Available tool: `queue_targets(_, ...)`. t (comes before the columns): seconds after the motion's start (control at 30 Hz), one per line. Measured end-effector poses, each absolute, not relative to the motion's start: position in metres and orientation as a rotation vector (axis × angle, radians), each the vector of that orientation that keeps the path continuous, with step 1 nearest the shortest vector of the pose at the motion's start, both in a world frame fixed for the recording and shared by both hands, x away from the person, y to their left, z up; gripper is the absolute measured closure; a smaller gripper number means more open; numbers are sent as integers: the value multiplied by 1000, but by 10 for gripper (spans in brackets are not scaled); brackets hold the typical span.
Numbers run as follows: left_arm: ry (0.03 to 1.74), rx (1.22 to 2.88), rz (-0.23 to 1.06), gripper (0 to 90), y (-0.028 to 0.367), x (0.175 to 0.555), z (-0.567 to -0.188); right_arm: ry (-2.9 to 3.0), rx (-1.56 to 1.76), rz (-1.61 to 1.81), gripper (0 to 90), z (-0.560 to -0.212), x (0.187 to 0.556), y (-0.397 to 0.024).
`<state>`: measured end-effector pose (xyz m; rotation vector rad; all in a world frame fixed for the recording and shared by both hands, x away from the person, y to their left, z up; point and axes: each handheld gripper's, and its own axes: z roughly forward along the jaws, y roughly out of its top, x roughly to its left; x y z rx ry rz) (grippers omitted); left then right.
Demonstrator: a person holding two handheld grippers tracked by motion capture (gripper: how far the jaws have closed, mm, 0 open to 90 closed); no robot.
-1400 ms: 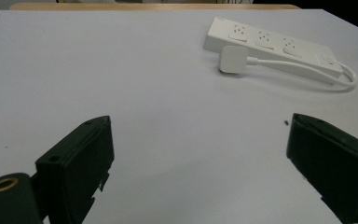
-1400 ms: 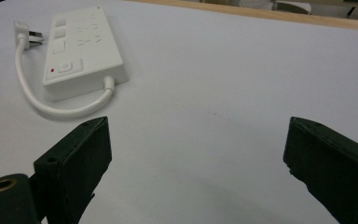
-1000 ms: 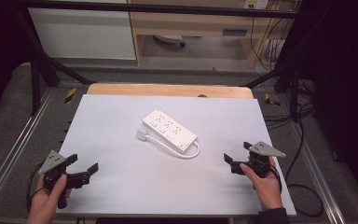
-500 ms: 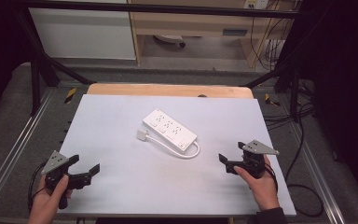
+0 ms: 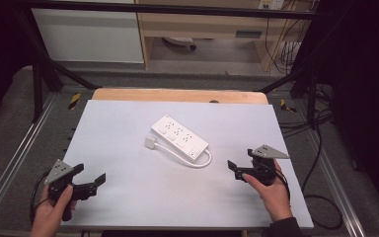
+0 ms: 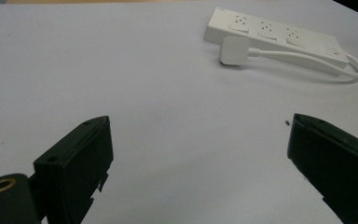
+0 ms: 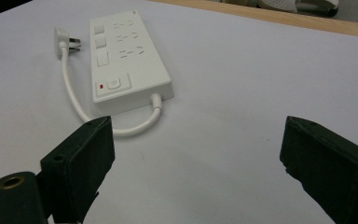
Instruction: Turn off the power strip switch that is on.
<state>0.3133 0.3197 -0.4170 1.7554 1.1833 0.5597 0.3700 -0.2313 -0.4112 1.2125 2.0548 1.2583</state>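
From the high view we see the white power strip [image 5: 180, 138] lying flat and slantwise near the middle of the table [image 5: 128, 123], its short cable [image 5: 192, 160] looping round the near end and the plug [image 5: 151, 143] resting just beside its long side. Our left hand-held gripper [image 5: 90, 180] hovers at the near left corner, jaws spread and empty; our right hand-held gripper [image 5: 242, 167] sits near the strip's switch end, also spread and holding nothing, though its jaws have just been closing a little. There is bare table on every side, and the far wooden edge [image 5: 177, 95] is well apart from the strip.

In the left gripper view, the strip [image 6: 272, 39] is far off at upper right, with the plug [image 6: 233, 50] touching its flank. We judge it a light, rigid plastic body, smooth and likely slippery, so a pinch across its narrow width seems safest.

In the right gripper view, the switch end [image 7: 114, 85] is nearest, the cable [image 7: 79, 107] curving between it and our left jaw. The cable looks springy; it could drag the plug [image 7: 64, 39] when we lift.
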Motion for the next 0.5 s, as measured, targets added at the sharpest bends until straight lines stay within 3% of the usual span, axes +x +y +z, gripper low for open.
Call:
queue_targets(0.33,1182,1757,564,66,319,313,-417,2085,1175,1261,310,-408,375,-224)
queue_targets(0.5,1185,1758,565,66,319,313,-418,2095,1140,1269,481,-404,379,-220)
